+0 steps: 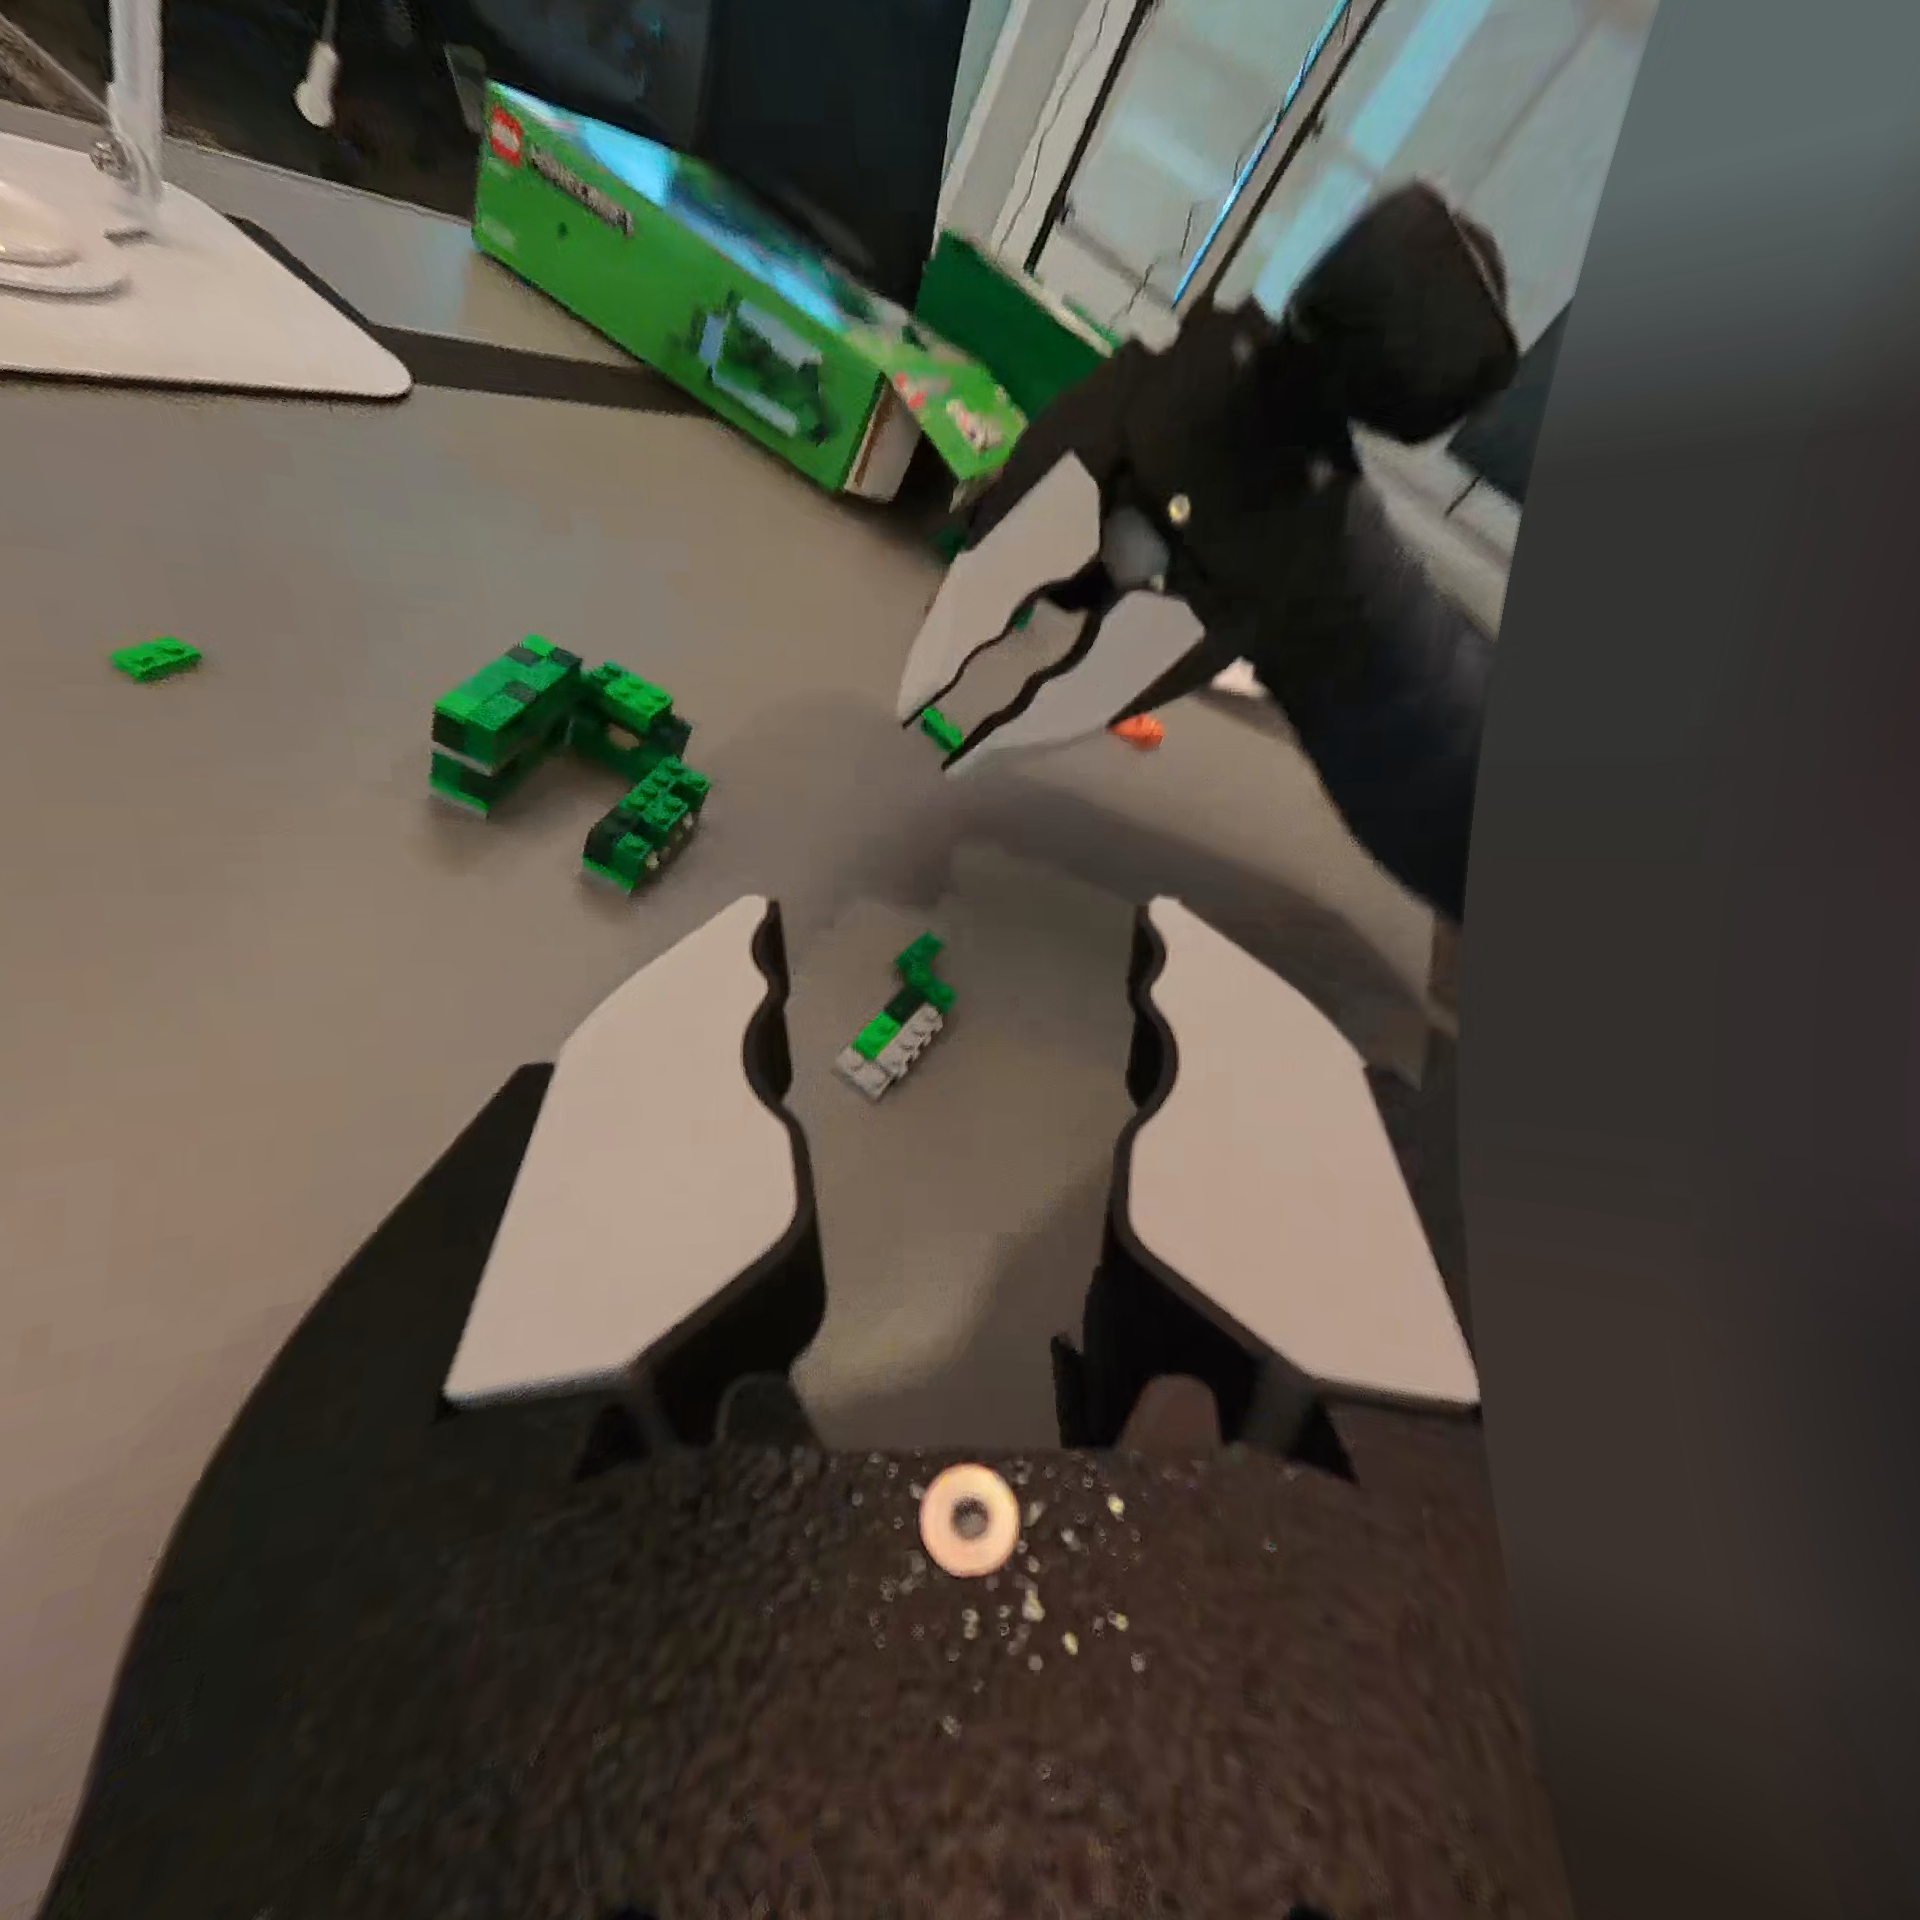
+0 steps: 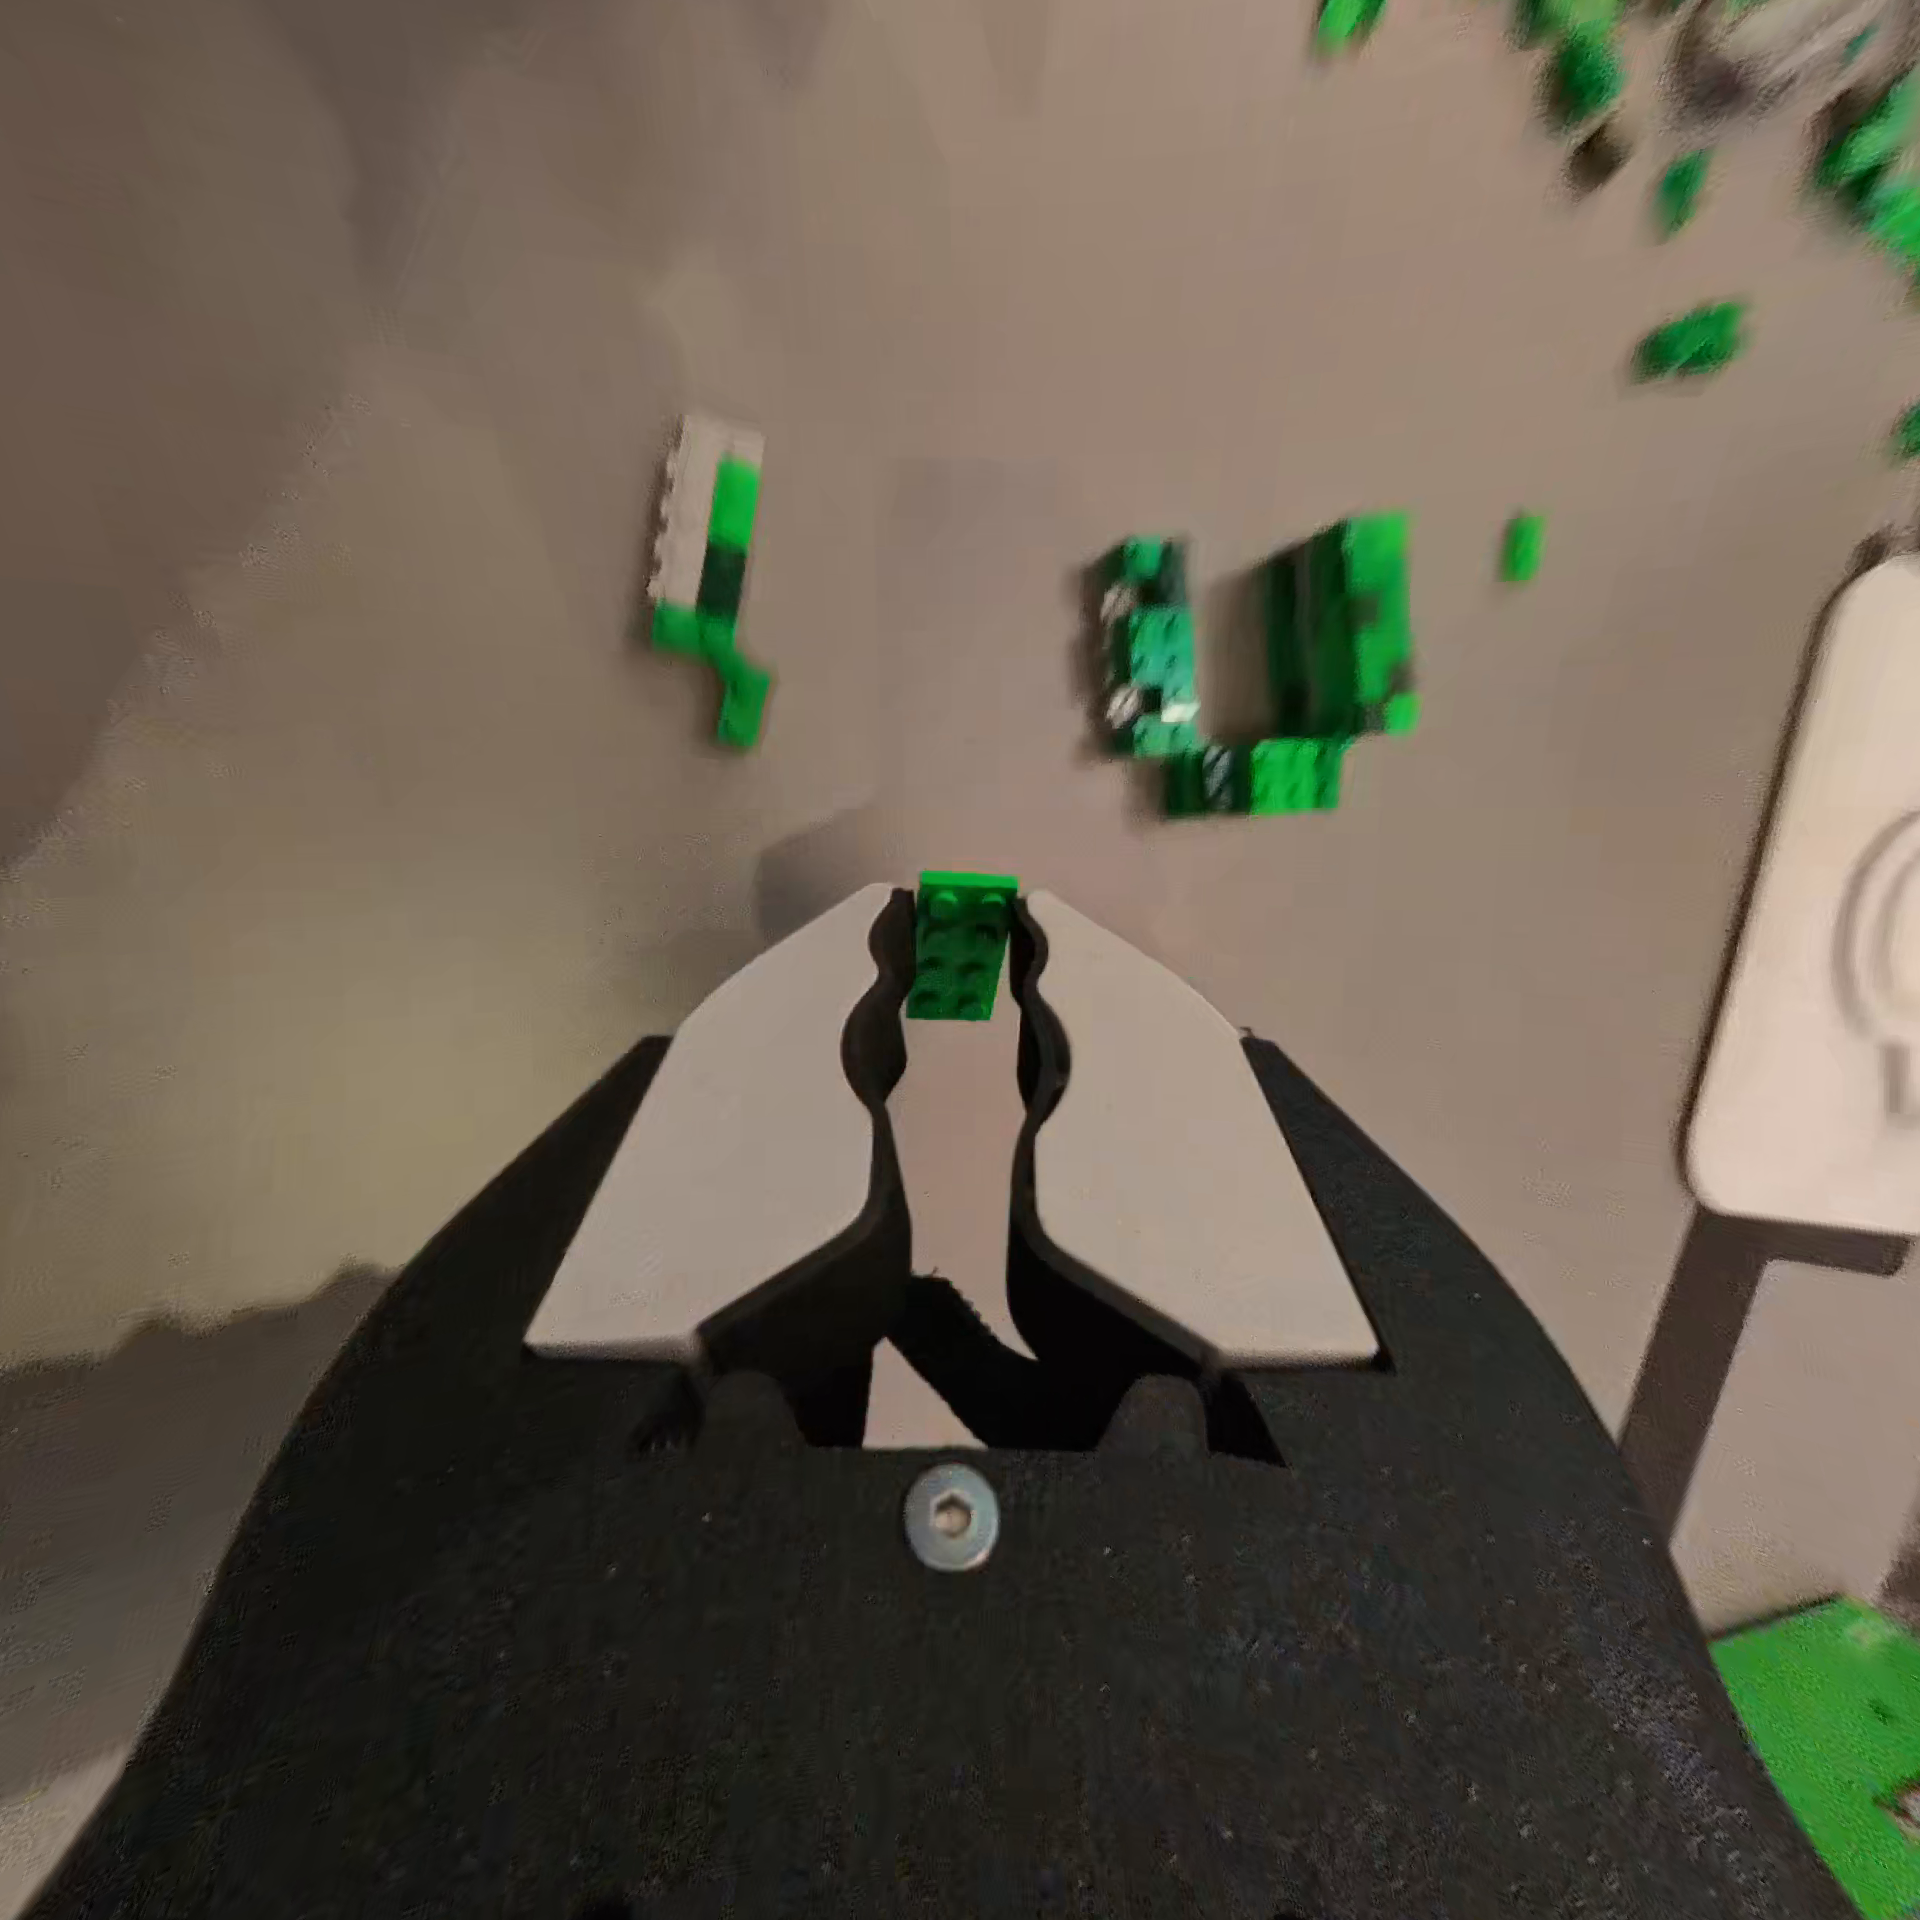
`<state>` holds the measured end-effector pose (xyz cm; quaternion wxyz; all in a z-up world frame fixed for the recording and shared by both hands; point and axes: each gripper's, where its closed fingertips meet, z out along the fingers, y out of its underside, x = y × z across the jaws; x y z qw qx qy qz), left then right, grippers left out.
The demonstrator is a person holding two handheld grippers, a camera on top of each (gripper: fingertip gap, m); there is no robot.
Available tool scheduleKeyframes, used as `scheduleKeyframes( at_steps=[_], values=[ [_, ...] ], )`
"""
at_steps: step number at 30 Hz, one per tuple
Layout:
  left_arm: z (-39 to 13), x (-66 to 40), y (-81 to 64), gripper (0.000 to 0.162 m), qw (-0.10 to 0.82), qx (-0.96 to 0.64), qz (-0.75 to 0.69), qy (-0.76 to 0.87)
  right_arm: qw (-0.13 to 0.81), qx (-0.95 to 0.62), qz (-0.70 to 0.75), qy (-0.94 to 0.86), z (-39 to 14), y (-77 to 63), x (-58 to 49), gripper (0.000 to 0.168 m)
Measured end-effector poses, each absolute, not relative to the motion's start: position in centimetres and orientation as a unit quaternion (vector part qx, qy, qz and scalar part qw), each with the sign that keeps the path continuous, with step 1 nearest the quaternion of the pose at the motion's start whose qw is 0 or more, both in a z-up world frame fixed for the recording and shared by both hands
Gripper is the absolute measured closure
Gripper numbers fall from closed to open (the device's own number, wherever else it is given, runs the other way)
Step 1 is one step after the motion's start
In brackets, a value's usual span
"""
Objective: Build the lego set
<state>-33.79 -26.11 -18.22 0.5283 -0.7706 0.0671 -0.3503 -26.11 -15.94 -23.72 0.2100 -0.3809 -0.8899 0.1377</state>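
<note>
The smooth grey worktop (image 1: 260,987) has bumpy plastic bricks lying on it. The right tool (image 2: 961,914) pinches a small flat green plate (image 2: 958,951) with round studs between its wavy tips, up off the worktop. The left tool (image 1: 956,935) is spread wide and holds nothing. Between its pale fingers (image 1: 665,1143) lies a thin green and grey strip (image 1: 899,1023). Farther off sits a chunky green U-shaped build (image 1: 566,753). A shiny green cardboard box (image 1: 707,301) lies at the back.
</note>
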Motion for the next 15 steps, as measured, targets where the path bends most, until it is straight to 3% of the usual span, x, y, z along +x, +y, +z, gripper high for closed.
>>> scheduleKeyframes(
  at_steps=[3, 7, 9, 10, 12, 15],
  values=[
    [-19.4, -33.2, -26.2, 0.100, 0.518, -0.793, -0.304, 0.104, 0.091, -0.424, 0.079, -0.898, -25.9, -15.6, -23.7, 0.151],
    [-20.6, -32.1, -25.6, 0.100, 0.507, -0.808, -0.255, 0.158, 0.053, -0.412, 0.036, -0.909, -27.5, -16.0, -23.1, 0.151],
    [-21.3, -31.1, -25.3, 0.098, 0.496, -0.814, -0.235, 0.192, 0.050, -0.415, 0.026, -0.908, -27.8, -16.3, -23.1, 0.147],
    [-21.5, -30.6, -25.0, 0.096, 0.493, -0.814, -0.227, 0.206, 0.052, -0.416, 0.018, -0.908, -28.0, -16.2, -22.9, 0.130],
    [-21.7, -29.1, -24.5, 0.096, 0.488, -0.808, -0.228, 0.238, 0.058, -0.435, 0.015, -0.898, -27.6, -16.3, -21.9, 0.118],
    [-22.1, -27.0, -23.4, 0.103, 0.473, -0.802, -0.195, 0.308, 0.133, -0.499, 0.099, -0.850, -25.1, -16.7, -20.8, 0.118]
  ],
)
